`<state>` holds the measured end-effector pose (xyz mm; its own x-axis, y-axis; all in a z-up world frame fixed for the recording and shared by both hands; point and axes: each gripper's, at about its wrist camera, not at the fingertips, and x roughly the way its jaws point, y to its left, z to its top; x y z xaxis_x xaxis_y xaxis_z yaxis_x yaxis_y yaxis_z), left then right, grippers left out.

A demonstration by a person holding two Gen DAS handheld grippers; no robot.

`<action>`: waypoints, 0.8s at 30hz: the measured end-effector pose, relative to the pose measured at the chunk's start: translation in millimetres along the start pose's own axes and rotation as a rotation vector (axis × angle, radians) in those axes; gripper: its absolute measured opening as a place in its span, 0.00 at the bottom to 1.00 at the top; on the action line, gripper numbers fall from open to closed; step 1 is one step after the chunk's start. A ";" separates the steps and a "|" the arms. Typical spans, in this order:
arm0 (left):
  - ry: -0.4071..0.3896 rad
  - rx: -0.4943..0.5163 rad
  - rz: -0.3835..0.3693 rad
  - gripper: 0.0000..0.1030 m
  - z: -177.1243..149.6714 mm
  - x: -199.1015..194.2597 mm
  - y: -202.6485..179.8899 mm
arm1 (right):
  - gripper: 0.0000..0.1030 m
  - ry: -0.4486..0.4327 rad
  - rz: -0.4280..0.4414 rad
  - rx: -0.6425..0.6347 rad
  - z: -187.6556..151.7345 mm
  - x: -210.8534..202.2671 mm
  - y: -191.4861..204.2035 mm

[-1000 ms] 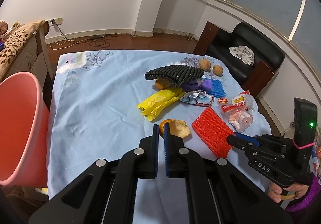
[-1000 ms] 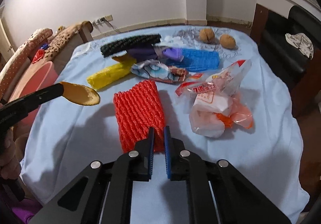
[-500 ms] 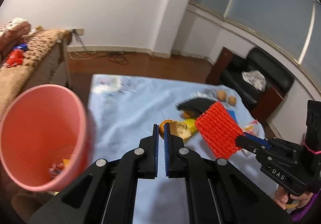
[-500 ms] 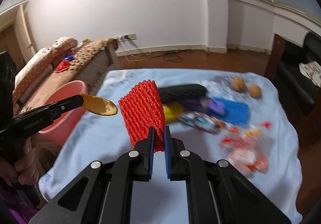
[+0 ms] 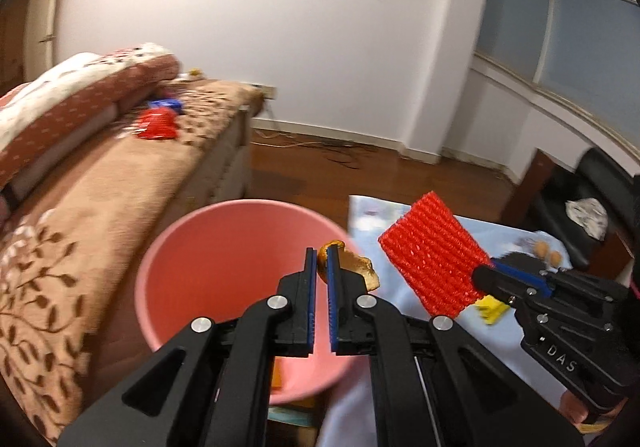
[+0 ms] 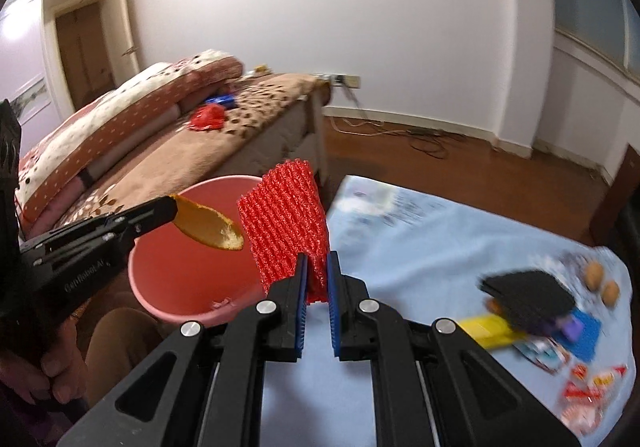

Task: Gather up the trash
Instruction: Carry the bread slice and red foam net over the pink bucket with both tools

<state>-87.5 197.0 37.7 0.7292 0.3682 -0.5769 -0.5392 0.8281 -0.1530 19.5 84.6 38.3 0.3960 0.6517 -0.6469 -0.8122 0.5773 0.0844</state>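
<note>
Left gripper (image 5: 321,261) clamps peel (image 5: 352,271) (over bucket (image 5: 208,247)).

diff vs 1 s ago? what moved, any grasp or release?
Both hands swung from over the blue-clothed table toward the pink plastic bucket. The red foam mesh sleeve, flat on the cloth before, now hangs lifted in the right gripper. No release: the left gripper still pinches the orange peel. The rest of the litter stays on the table.
</note>
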 end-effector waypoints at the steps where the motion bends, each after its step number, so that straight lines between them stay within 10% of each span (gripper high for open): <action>1: -0.001 -0.008 0.023 0.04 -0.6 -0.1 9.1 | 0.08 0.004 0.008 -0.011 3.9 5.4 8.2; 24: 0.069 -0.047 0.091 0.05 -22.1 27.6 71.5 | 0.10 0.139 0.033 -0.082 11.2 91.1 75.8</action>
<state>-115.3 257.1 -6.9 0.6464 0.4099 -0.6435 -0.6224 0.7712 -0.1340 -1.2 193.2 -5.7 0.3101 0.5921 -0.7438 -0.8582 0.5109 0.0488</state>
